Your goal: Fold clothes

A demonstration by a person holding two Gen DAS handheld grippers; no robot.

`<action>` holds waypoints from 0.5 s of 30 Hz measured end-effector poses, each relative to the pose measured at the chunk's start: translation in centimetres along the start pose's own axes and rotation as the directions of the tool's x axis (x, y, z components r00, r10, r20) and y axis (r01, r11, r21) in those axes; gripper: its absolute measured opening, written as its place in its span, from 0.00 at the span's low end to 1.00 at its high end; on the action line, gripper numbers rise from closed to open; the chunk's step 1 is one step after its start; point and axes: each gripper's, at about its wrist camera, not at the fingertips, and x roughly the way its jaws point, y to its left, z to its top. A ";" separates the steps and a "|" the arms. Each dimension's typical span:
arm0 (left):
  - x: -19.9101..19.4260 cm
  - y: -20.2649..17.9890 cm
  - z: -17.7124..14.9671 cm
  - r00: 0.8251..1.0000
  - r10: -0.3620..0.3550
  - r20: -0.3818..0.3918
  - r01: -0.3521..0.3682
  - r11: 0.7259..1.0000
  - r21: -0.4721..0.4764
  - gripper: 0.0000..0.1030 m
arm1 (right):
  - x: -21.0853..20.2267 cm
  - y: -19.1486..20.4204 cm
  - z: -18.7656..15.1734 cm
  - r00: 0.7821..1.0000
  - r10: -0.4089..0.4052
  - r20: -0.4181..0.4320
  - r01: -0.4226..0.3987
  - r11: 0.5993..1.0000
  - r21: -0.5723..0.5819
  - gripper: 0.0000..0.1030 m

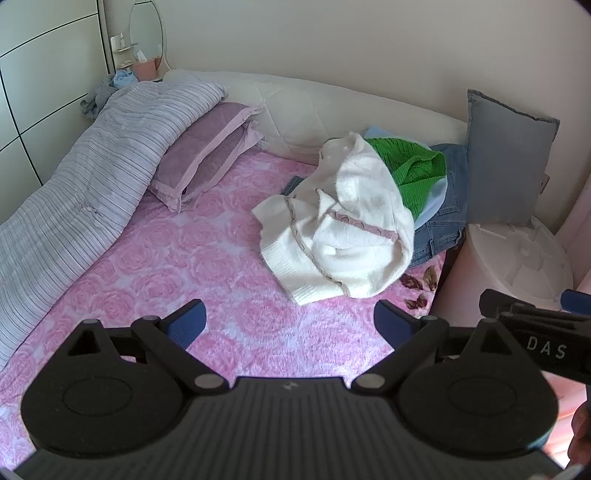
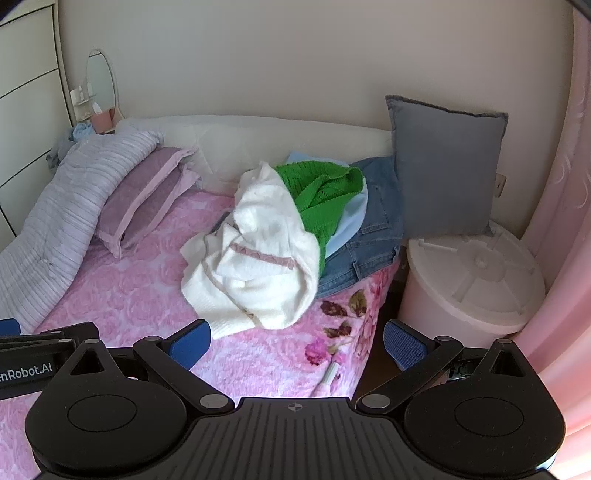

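Four garments sit heaped right of centre: white sweater [image 1: 340, 225] crumpled on top, green knit [image 1: 413, 170], pale blue piece [image 1: 436, 195] and jeans [image 1: 443, 221] under it. None look folded, so pretty much everything's left. Left gripper [image 1: 290, 325] and right gripper [image 2: 297, 345] hover wide open, empty.

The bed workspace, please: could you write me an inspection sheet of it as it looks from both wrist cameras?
Surface: bed with pink rose-patterned cover, mostly bare in the middle.
Job's things: crumpled white cardigan on top of the pile, unfolded; green knit, pale blue garment and jeans beneath or behind it.
Clutter: striped duvet and purple pillows along the left; grey cushion against the wall.
Grippers: left hand-held gripper and right hand-held gripper both open, empty, short of the pile.
Cables: nothing seen.
Surroundings: white lidded bin, pink curtain, oval mirror.
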 end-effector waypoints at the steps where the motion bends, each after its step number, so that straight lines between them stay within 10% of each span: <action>1: 0.0 0.0 0.0 1.000 0.000 0.000 0.000 1.000 0.001 0.93 | 0.0 0.0 0.0 1.000 0.000 0.001 0.000 1.000 0.000 1.00; 15: 0.2 0.6 0.4 1.000 -0.001 0.004 0.001 1.000 0.001 0.93 | 0.0 0.3 0.2 1.000 0.004 0.008 -0.004 1.000 0.002 1.00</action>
